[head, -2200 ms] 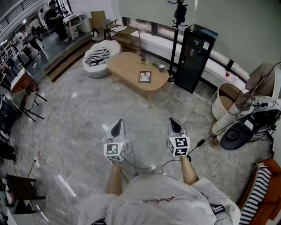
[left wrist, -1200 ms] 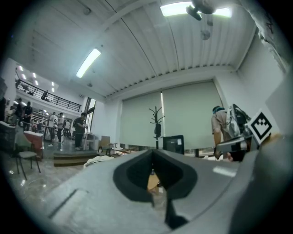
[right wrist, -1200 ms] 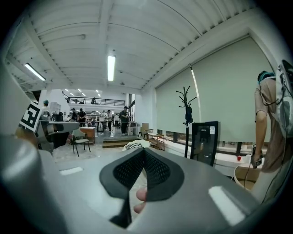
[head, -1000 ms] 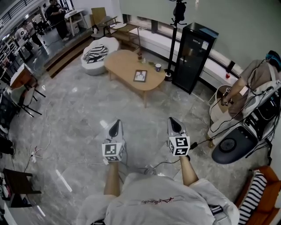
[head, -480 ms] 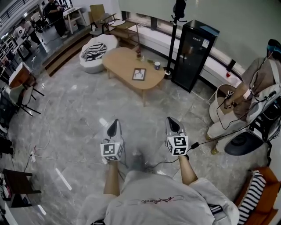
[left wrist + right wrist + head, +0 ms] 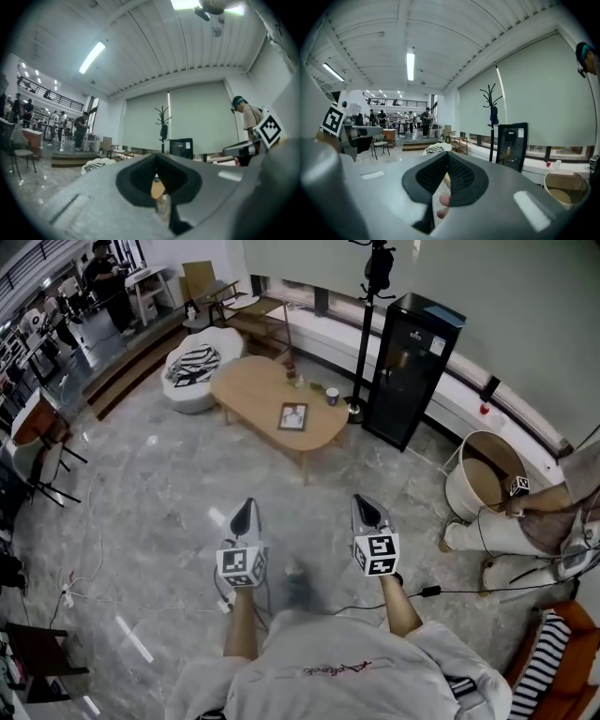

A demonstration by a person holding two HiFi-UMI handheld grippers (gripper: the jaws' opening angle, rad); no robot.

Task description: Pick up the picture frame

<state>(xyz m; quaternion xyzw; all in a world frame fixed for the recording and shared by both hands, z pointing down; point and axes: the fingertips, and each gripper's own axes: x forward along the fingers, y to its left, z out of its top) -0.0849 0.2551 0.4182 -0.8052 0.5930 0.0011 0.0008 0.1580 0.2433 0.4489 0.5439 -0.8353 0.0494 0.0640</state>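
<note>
Left hand-held gripper (image 6: 246,513) and right hand-held gripper (image 6: 367,509): jaws together, empty, well apart from picture frame (image 6: 292,416) on surface (image 6: 246,387) (open floor (image 6: 169,486) between). Nothing done yet; approach, grasp, lift to come.

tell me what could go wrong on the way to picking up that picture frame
The black cable trailing across the floor could cause a trip. The picture frame lies flat on the table, so it may slide rather than lift. The left gripper and right gripper are both shut and must open first.
</note>
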